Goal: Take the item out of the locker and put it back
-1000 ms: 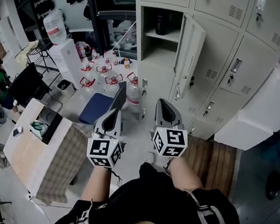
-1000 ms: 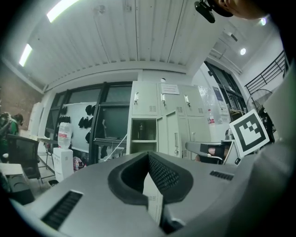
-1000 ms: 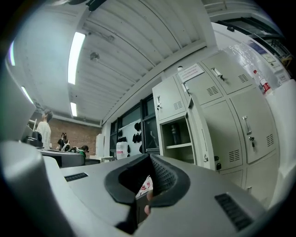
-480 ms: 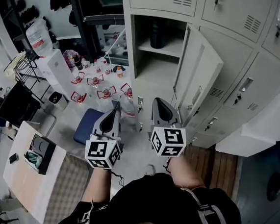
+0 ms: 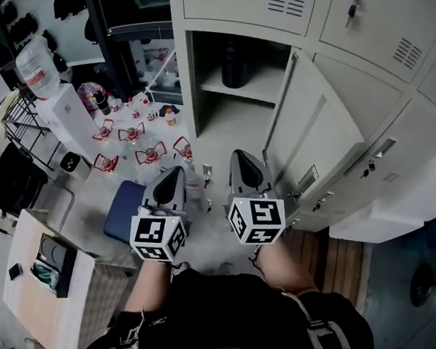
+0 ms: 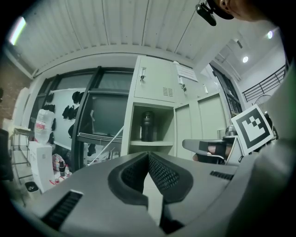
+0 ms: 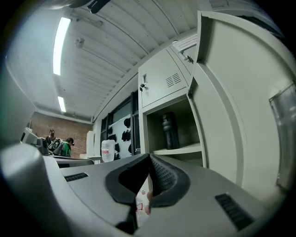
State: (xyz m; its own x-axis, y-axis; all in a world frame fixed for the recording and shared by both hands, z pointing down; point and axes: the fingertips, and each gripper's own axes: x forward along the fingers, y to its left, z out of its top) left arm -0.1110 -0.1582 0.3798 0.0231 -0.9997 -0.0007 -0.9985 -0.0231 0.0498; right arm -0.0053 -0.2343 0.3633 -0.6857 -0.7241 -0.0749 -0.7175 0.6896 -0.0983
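Note:
A dark bottle [image 5: 234, 64] stands upright on the shelf of the open locker [image 5: 245, 126]; it shows too in the left gripper view, bottle [image 6: 147, 126], and the right gripper view, bottle [image 7: 169, 130]. The locker door [image 5: 314, 137] hangs open to the right. My left gripper [image 5: 173, 181] is shut and empty, held well short of the locker. My right gripper [image 5: 243, 165] is beside it, also shut with nothing between its pads, just in front of the door's lower edge.
Several water bottles with red handles [image 5: 133, 135] sit on the floor left of the locker. A blue chair seat [image 5: 123, 208] lies below my left gripper. A water dispenser [image 5: 60, 105] and a table [image 5: 41, 299] stand at the left. Closed lockers [image 5: 393, 110] fill the right.
The view has closed in on the locker, which now sits larger and more central. Both grippers stay shut and side by side, pointing at the open compartment.

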